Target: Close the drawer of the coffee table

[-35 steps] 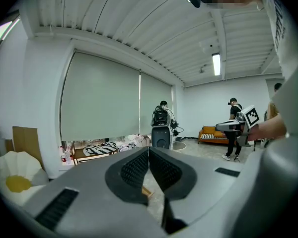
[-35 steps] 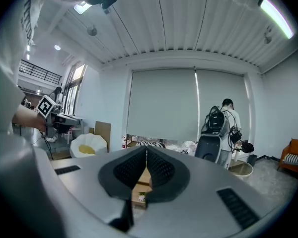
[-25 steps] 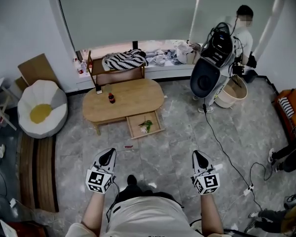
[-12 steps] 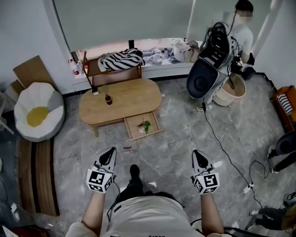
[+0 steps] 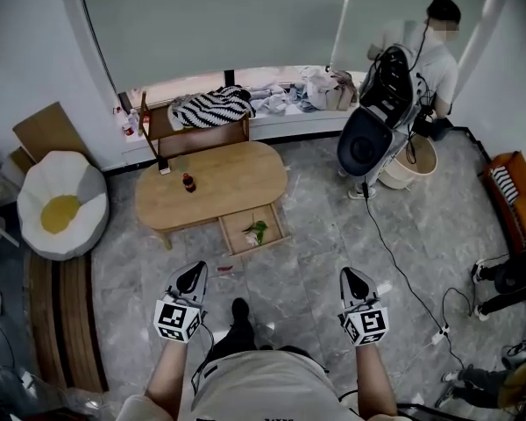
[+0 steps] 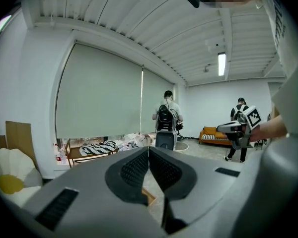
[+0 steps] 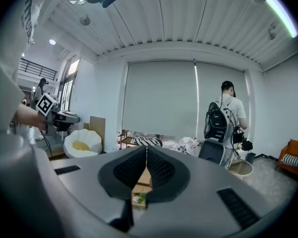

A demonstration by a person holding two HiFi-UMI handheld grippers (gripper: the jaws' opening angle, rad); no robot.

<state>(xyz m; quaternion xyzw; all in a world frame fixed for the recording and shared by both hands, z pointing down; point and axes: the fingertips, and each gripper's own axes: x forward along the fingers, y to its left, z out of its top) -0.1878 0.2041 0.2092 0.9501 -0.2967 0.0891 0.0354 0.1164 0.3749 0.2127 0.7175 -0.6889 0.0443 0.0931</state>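
Drawer [image 5: 238, 231] stands pulled out from the near long side of the coffee table [image 5: 212, 178], toward the person, with a green sprig [image 5: 258, 230] lying inside it. It is the one thing the task needs moved, and nothing touches it yet.

Both tools are held well short of the coffee table, on its drawer side, with bare floor between. The left hand-held gripper [image 5: 191, 275] has its jaws pressed together on nothing, and the right hand-held gripper [image 5: 349, 278] is likewise closed and empty. That probably suits the job, since a drawer front wants a push from a blunt closed tip, not a pinch. Both point roughly level toward the coffee table, and the right gripper view frames the drawer just past its tips, so that side looks the better lined up.

A dark bottle [image 5: 189, 182] stands upright on the tabletop toward its left end, clear of the drawer; a gentle push should leave it standing.
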